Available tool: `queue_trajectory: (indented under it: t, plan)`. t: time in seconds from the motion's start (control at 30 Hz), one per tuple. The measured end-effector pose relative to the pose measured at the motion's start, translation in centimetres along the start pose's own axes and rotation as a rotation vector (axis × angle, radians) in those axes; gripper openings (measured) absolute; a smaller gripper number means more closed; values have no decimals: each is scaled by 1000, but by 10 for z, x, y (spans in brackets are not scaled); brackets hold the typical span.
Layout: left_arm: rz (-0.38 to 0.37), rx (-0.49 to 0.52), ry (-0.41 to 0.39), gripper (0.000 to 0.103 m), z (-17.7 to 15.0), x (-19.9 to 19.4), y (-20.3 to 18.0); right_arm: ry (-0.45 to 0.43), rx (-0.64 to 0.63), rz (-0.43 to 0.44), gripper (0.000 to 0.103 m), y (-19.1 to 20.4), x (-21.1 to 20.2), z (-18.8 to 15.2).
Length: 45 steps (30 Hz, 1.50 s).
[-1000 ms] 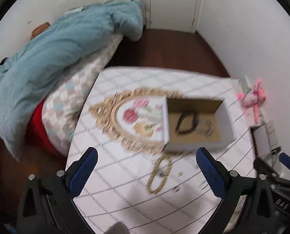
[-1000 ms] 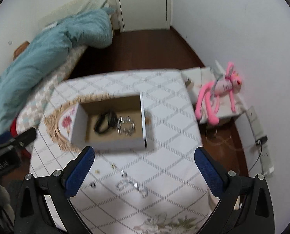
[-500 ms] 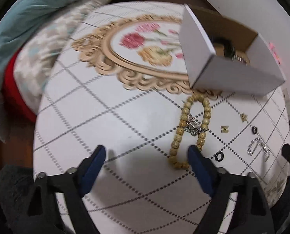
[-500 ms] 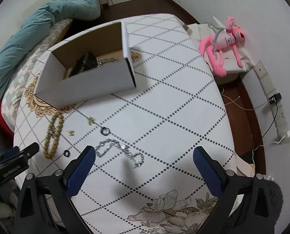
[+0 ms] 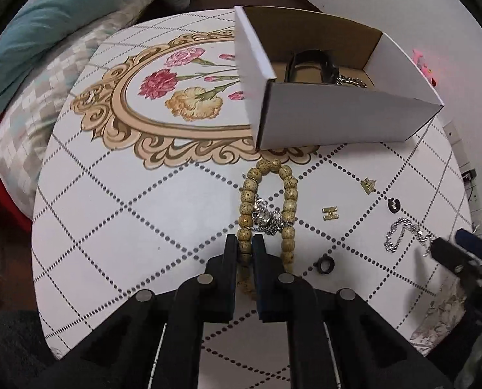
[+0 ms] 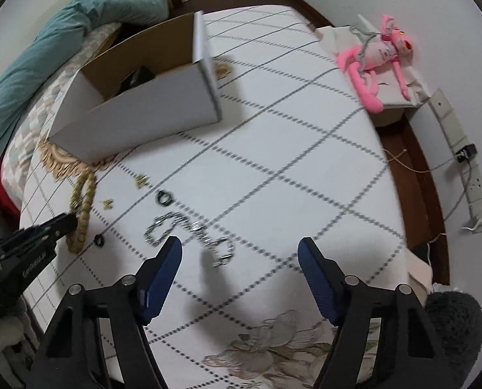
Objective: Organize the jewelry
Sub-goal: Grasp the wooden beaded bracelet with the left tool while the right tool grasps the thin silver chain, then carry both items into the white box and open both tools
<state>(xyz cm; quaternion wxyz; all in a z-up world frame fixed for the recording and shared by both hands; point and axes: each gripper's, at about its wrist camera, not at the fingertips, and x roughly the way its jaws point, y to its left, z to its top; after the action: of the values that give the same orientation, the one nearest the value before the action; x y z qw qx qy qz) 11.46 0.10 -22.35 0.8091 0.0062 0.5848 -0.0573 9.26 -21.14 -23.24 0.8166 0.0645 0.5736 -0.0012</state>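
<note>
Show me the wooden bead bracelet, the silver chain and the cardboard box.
wooden bead bracelet (image 5: 289, 194): left wrist view, a bead on its right strand.
silver chain (image 6: 189, 225): right wrist view, mid-chain links.
cardboard box (image 5: 338, 116): left wrist view, front wall.

The bead bracelet looks like speckled wood, matt. The chain bracelet is shiny metal. The box is smooth white cardboard, brown inside. The counter has a smooth printed cloth. The left tongs are matt black plastic; the right tongs have blue ribbed pads.
</note>
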Motion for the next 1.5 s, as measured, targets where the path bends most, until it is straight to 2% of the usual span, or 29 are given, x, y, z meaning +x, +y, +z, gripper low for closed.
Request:
queue_trajectory:
  t: [0.13, 0.23, 0.33, 0.4, 0.43, 0.47, 0.5, 0.57, 0.63, 0.8, 1.1, 1.3, 1.4, 1.5]
  plan:
    - [-21, -33, -24, 6, -7, -11, 8, -22, -72, -20, 76, 16, 6, 1]
    - [-32, -53, -42, 6, -12, -23, 10, 10, -168, -122, 76, 28, 22, -3]
    - [-40, -62, -54, 6, -14, -32, 10, -3, -150, -101, 74, 26, 25, -7]
    - [-46, -60, -60, 6, -12, -34, 11, -23, -144, -98, 62, 28, 25, -9]
    - [-45, -58, -63, 6, -12, -35, 9, -35, -150, -98, 32, 30, 24, -9]
    - [-48, -57, -67, 6, -10, -36, 7, -34, -155, -97, 10, 31, 24, -9]
    - [-52, -58, -67, 6, -5, -34, 9, -29, -154, -96, 9, 32, 25, -8]
    - [-60, -57, -78, 6, -4, -39, 6, -15, -114, -38, 5, 26, 26, -6]
    - [-71, -60, -87, 6, 0, -44, 5, 4, -62, 31, 5, 15, 22, -1]
    - [-122, -72, -135, 6, 10, -71, 6, -21, -27, 137, 4, 10, -3, 6]
    - [-216, -74, -209, 6, 42, -117, 1, -119, -53, 245, 4, 27, -67, 32]
    - [-250, -38, -267, 6, 87, -148, -9, -219, -86, 295, 5, 40, -118, 68]
    - [-248, -19, -281, 6, 112, -151, -13, -271, -109, 295, 5, 48, -139, 96]
    - [-241, -2, -272, 6, 132, -145, -16, -291, -117, 280, 5, 51, -143, 122]
